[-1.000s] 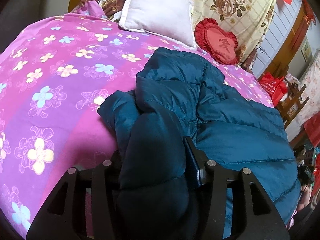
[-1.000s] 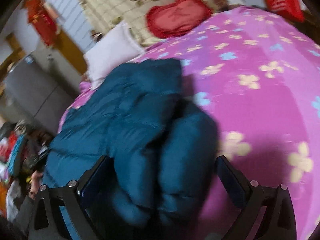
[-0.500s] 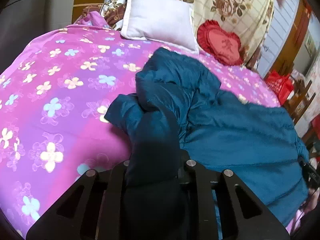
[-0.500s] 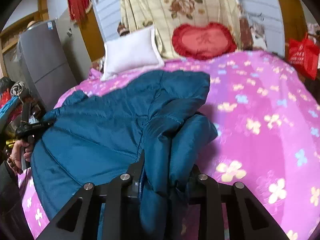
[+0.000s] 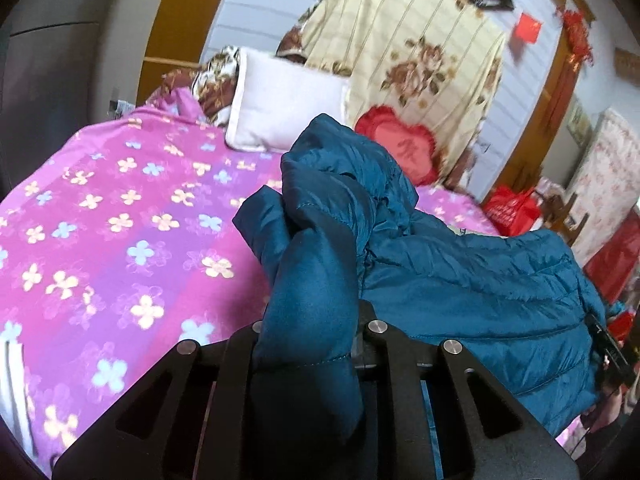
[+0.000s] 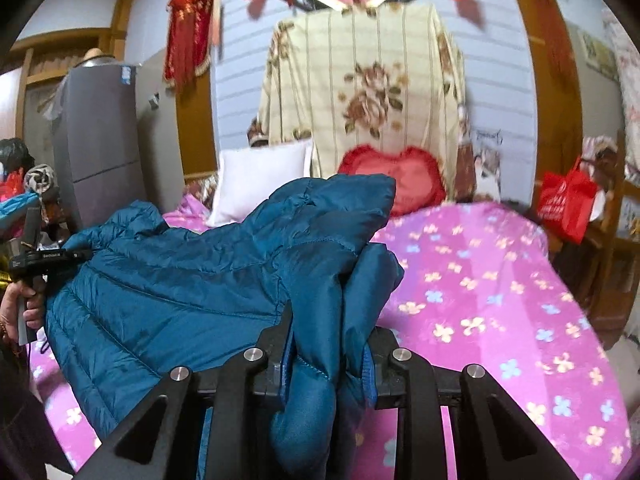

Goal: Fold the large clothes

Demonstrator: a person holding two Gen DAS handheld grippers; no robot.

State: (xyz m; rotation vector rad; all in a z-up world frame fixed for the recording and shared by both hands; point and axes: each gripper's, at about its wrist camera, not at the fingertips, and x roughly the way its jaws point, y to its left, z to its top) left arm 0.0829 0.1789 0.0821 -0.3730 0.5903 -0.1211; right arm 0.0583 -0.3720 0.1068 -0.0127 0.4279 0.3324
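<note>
Now both tools (image 5: 308,344) (image 6: 328,354) clamped on teal puffer jacket (image 5: 460,280), no legible writing

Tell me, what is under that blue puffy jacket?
Under the blue puffy jacket lies the pink flowered bedspread, which shows all around it. Whatever else lies beneath the jacket is covered, so I cannot tell.

The teal quilted puffer jacket (image 5: 460,280) sprawls crumpled across the frame's centre and lower right on the pink floral bedspread (image 5: 120,240), one bunched fold rising at bottom centre.
</note>
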